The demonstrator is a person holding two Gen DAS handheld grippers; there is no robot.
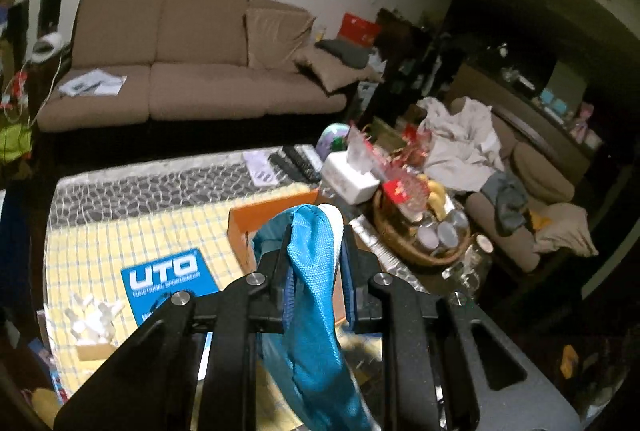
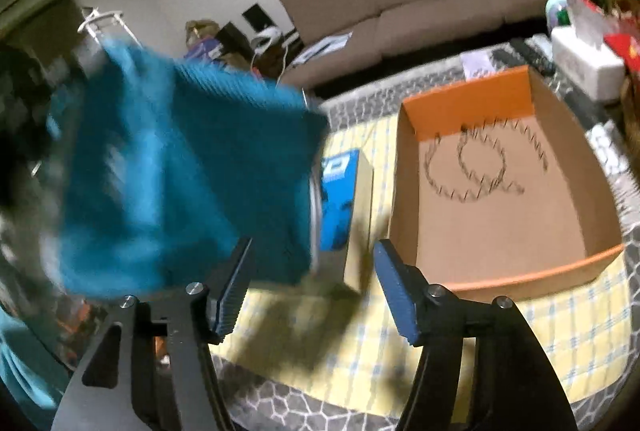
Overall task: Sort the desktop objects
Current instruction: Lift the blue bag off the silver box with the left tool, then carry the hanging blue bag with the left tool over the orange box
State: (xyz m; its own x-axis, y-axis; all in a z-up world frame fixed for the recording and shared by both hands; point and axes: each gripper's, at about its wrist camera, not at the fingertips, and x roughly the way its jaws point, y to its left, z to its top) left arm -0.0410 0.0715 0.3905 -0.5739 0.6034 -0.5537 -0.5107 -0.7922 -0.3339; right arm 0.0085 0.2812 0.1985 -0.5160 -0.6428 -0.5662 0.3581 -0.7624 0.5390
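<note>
A: What have my left tongs (image 1: 316, 295) got?
B: They're pinched nearly closed on a blue cloth (image 1: 310, 271). It's a woven mesh with a pale edge, bunched between the pads and hanging limp below them, held up above the tabletop (image 1: 120, 231).

A: And my right tongs (image 2: 310, 291)?
B: Parted wide, with nothing between the ridged blue pads (image 2: 394, 287). The same cloth (image 2: 176, 167) hangs blurred just left of them, above the tabletop, and I can't tell whether it brushes the left pad.

A: What lies under it?
B: A yellow checked mat (image 2: 400, 343) over a grey pebble-pattern cover. On it sits one blue card (image 1: 168, 279) printed UTO and a small heap of white plastic bits (image 1: 94, 315).

A: Beyond that?
B: One shallow cardboard box (image 2: 500, 191), orange outside, plain brown inside, with a scribbled mark on its floor and nothing in it. The cloth hides its near corner from the left wrist.

A: Farther back?
B: A round wicker basket (image 1: 404, 247) with jars, one white tissue box (image 1: 352, 183), remotes (image 1: 296, 159), and a tan sofa (image 1: 200, 71) with three back cushions.
</note>
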